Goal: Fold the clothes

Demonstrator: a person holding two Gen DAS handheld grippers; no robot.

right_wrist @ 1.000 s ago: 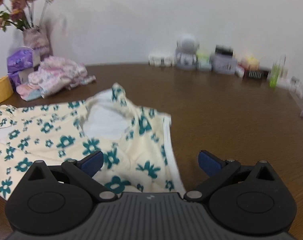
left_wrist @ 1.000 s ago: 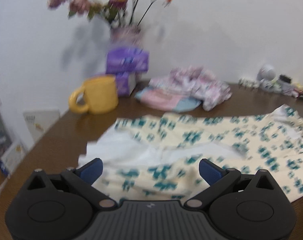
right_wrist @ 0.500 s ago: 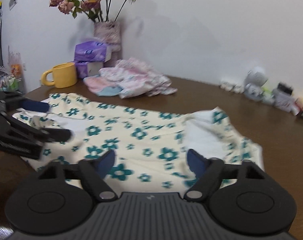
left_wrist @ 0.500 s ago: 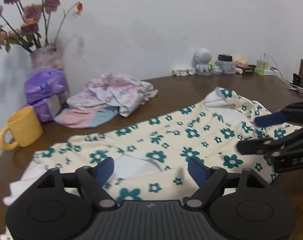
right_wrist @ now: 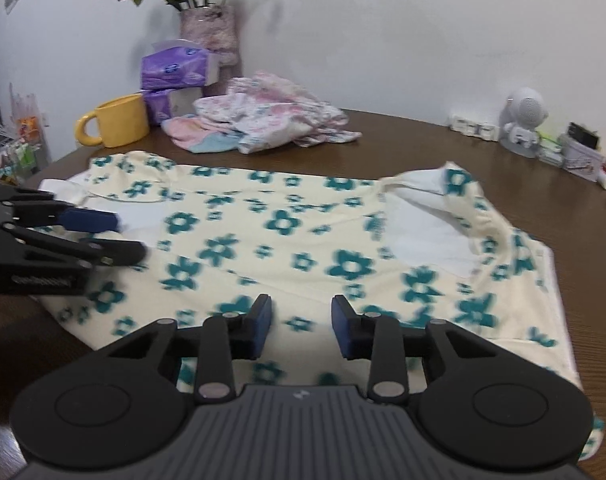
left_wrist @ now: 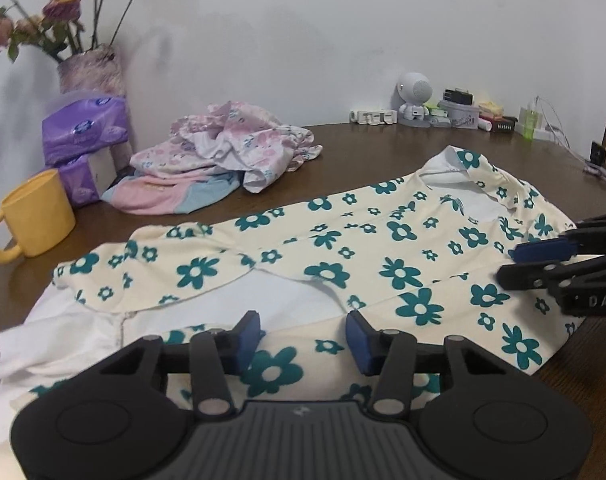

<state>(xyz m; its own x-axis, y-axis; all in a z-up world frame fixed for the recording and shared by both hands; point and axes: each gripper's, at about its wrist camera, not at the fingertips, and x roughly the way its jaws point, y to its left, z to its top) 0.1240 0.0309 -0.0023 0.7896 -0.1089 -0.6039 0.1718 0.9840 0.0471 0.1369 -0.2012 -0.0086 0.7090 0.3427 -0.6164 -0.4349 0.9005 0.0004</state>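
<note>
A cream garment with teal flowers [left_wrist: 343,248] lies spread flat on the brown table [left_wrist: 383,152], parts of its white inside showing. My left gripper [left_wrist: 303,338] hovers low over its near edge at the left end, open, with only cloth beneath the blue pads. In the right wrist view the same garment [right_wrist: 295,232] fills the middle. My right gripper [right_wrist: 301,328] is open just above its near hem. Each gripper shows in the other's view: the right gripper [left_wrist: 511,262] at the far right, the left gripper [right_wrist: 129,236] at the far left.
A pile of pink floral clothes [left_wrist: 231,144] sits behind the garment. A yellow mug [left_wrist: 35,216], purple tissue packs [left_wrist: 85,132] and a vase of flowers [left_wrist: 91,72] stand at the back left. Small gadgets [left_wrist: 415,96] line the wall.
Both grippers swung round to face the garment from its two ends and came lower over its near edge. The fingers of each have drawn closer together.
</note>
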